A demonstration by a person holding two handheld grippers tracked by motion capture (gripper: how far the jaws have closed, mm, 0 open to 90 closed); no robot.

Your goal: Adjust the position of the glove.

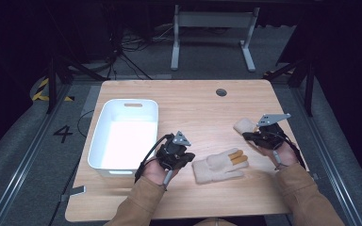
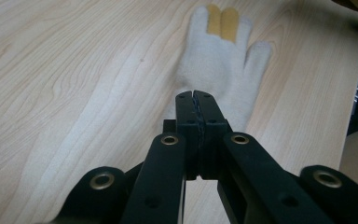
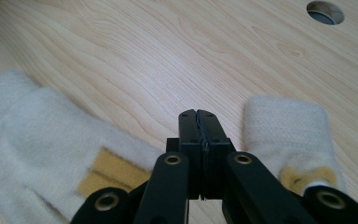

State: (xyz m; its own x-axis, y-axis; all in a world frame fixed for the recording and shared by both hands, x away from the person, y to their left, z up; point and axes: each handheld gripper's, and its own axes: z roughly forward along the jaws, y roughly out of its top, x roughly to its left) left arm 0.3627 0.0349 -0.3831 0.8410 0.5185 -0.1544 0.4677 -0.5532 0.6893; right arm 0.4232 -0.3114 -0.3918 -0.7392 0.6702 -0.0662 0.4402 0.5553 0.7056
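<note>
Left hand-held gripper (image 2: 196, 95): jaws pressed together on nothing, poised over the cuff of the flat cream glove (image 1: 219, 165), probably lined up for a pinch there. Right hand-held gripper (image 3: 198, 115): likewise closed and empty, hovering between that glove and a second glove (image 3: 286, 133) lying just beside. Farther left on the wooden surface (image 1: 193, 101): an open white bin (image 1: 122, 136), likely the gloves' destination.
</note>
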